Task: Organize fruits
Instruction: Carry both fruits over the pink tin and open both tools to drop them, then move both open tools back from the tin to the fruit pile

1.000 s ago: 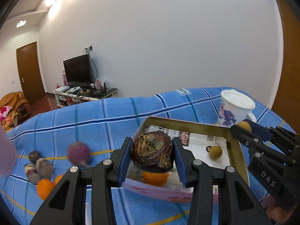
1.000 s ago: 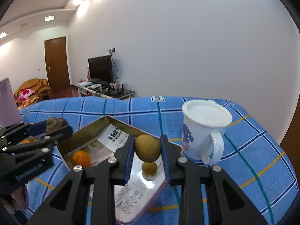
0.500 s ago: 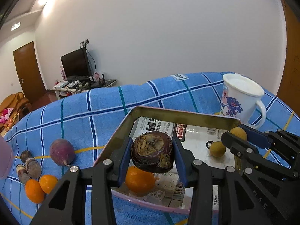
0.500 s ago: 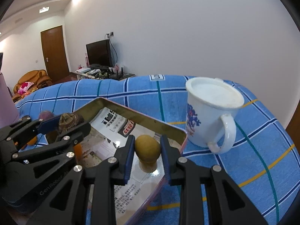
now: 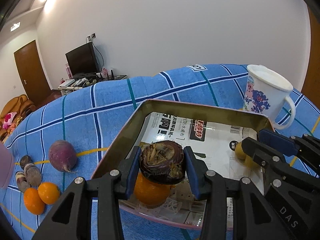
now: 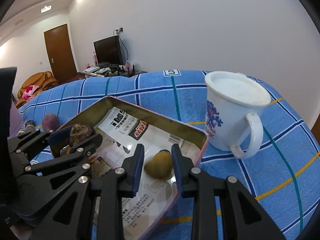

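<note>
My left tool (image 5: 162, 154) is clamped on a dark purple-brown fruit (image 5: 162, 163), its blue pads pressed to both sides, holding it over the near left corner of a shallow metal tin (image 5: 128, 138). Directly beneath it in the tin lies an orange (image 5: 149, 192). My right tool (image 6: 158, 150) grips a small yellow-brown fruit (image 6: 159, 165) low inside the tin's right side, close to the printed paper (image 6: 120, 120) lining the bottom; I cannot tell whether the fruit touches the paper. A second yellow-brown fruit (image 5: 239, 152) lies just beside it. The tin rests on a blue checked cloth (image 5: 104, 104), with a lidded white mug (image 5: 264, 92) standing near its far right corner. To the tin's left on the cloth wait a purple root (image 5: 62, 158), two oranges (image 5: 49, 192) touching each other, and several small dark fruits (image 5: 33, 172).
</note>
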The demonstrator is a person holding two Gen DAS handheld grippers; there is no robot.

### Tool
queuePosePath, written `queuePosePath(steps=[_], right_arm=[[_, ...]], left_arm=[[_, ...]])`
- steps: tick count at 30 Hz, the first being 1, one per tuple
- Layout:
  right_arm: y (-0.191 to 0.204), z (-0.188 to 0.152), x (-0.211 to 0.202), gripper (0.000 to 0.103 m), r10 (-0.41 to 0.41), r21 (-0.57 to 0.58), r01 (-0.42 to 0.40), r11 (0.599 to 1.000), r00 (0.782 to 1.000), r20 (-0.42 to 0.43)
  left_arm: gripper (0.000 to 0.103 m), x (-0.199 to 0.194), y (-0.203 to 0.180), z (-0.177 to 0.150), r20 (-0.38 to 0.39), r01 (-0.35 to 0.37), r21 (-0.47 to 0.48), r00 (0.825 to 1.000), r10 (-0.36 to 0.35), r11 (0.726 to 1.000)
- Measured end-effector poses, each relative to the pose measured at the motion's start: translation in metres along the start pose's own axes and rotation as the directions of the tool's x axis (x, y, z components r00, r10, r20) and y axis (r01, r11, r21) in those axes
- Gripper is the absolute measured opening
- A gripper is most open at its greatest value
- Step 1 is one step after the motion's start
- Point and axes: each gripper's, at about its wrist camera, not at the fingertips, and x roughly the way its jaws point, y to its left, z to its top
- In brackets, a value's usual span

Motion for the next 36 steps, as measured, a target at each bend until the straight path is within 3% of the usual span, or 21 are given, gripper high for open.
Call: queuePosePath(steps=[4,6,9,12,13,14,17,18,22,26,30,36], right_arm=[[0.0,0.001,0.002,0.032,0.009,0.004,-0.009,1.0,1.0,0.001],[-0.001,0.001,0.002,0.038,0.013,0.012,-0.013,1.0,1.0,0.01],[-0.005,0.001,-0.005,0.057,0.001,0.041,-0.003,0.999,0.999,0.04],[-0.009,0.003,-0.016,0.085,-0.02,0.071,0.013,0.997,0.995,0.096],[-0.011,0.003,-0.019,0.095,-0.018,0.078,0.009,0.997,0.993,0.113],[-0.012,0.003,-0.024,0.098,-0.01,0.089,-0.003,0.996,0.99,0.144],[-0.011,0.004,-0.036,0.098,-0.015,0.088,-0.003,0.996,0.979,0.205],[-0.01,0.005,-0.039,0.098,-0.025,0.084,0.006,0.996,0.975,0.219],[-0.01,0.003,-0.053,0.103,-0.067,0.091,0.042,0.995,0.953,0.295],[-0.015,0.001,-0.065,0.103,-0.116,0.121,0.078,0.99,0.928,0.353],[-0.012,-0.002,-0.07,0.103,-0.119,0.117,0.079,0.99,0.916,0.384],[0.013,-0.008,-0.069,0.103,-0.158,0.026,0.161,0.987,0.904,0.396]], left_arm=[[0.045,0.0,-0.003,0.0,-0.001,0.003,0.014,1.0,-0.003,1.0],[0.046,0.0,-0.002,0.0,0.0,0.004,0.011,1.0,-0.004,1.0],[0.046,-0.001,0.004,0.0,0.004,0.003,-0.021,1.0,-0.003,1.0],[0.047,-0.001,0.011,-0.001,0.003,0.011,-0.062,1.0,-0.011,0.998],[0.05,-0.002,0.012,-0.001,0.008,0.015,-0.067,1.0,-0.014,0.998],[0.055,-0.006,0.011,-0.001,0.023,0.018,-0.066,1.0,-0.016,0.998],[0.072,-0.02,0.008,-0.001,0.084,-0.001,-0.054,0.996,0.006,0.999],[0.073,-0.025,0.008,-0.002,0.102,-0.003,-0.055,0.995,0.009,0.998],[0.077,-0.038,0.015,-0.003,0.131,-0.018,-0.09,0.991,0.03,0.996],[0.078,-0.04,0.024,-0.007,0.109,-0.115,-0.106,0.986,0.126,0.988],[0.078,-0.043,0.037,-0.015,0.107,-0.132,-0.146,0.983,0.148,0.98],[0.078,-0.058,0.053,-0.032,0.156,-0.228,-0.077,0.959,0.238,0.971]])
